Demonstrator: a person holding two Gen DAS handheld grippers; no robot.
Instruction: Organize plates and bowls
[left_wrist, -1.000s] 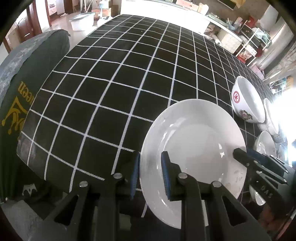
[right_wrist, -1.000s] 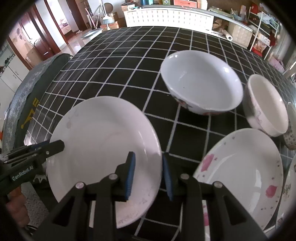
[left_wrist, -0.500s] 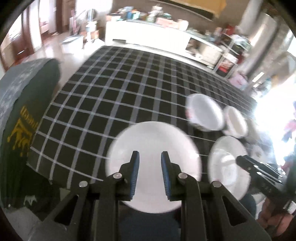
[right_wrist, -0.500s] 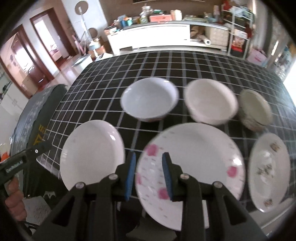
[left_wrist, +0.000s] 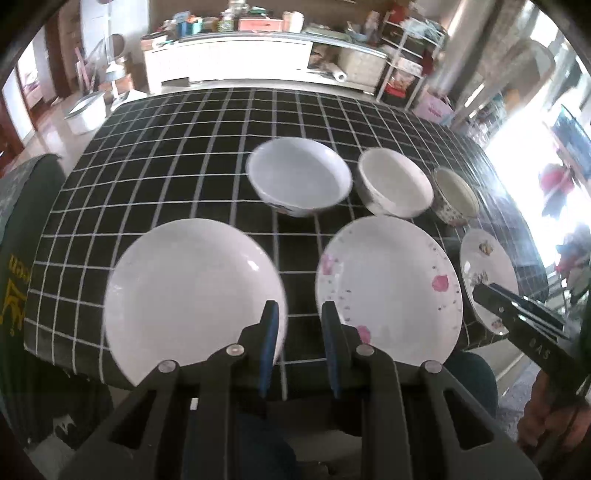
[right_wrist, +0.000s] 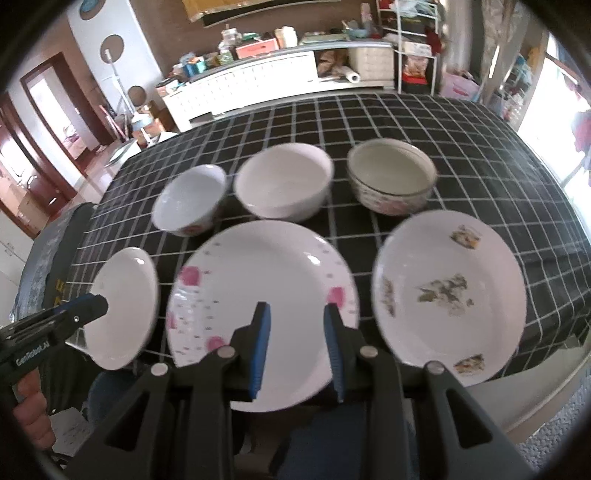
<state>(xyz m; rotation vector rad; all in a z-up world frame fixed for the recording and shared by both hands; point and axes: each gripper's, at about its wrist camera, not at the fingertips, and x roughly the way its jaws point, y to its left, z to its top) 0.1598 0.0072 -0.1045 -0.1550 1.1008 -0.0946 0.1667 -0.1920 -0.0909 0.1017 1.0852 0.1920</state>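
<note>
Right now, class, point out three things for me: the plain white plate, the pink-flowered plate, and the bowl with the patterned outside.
plain white plate (left_wrist: 192, 291), left wrist view, its bare centre.
pink-flowered plate (right_wrist: 264, 291), right wrist view, its centre.
patterned bowl (right_wrist: 391, 171), right wrist view, its inner floor.

We see open checked tablecloth (left_wrist: 177, 155) across the far and left part of the table, where a gripper could pass freely. The near edge is crowded: plain white plate (left_wrist: 192, 295), pink-flowered plate (left_wrist: 391, 288) and patterned plate (right_wrist: 450, 291) lie side by side, with narrow cloth gaps between. Behind them three bowls (right_wrist: 284, 184) stand in a close row, blocking the right side.
</note>
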